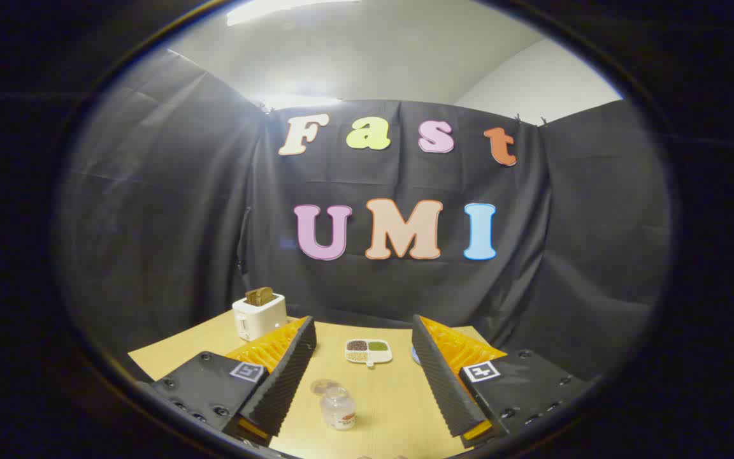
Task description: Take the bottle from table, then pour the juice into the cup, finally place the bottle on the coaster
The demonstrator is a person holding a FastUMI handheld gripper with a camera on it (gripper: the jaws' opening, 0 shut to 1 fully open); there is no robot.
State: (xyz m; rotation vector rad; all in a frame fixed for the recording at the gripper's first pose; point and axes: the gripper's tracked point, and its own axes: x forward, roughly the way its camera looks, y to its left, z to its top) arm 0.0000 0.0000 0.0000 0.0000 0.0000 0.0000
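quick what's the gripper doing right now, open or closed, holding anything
Gripper: open, fingers spread wide and holding nothing; the bottle stands on the table between them, untouched.

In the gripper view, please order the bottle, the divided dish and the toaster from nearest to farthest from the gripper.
The gripper is open.
1. Bottle: between the fingers.
2. Divided dish: on the table beyond the fingertips.
3. Toaster: at the far left, by the wall.

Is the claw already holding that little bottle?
No: the claw stands wide open, and the small bottle sits upright on the table between its two fingers, touching neither.
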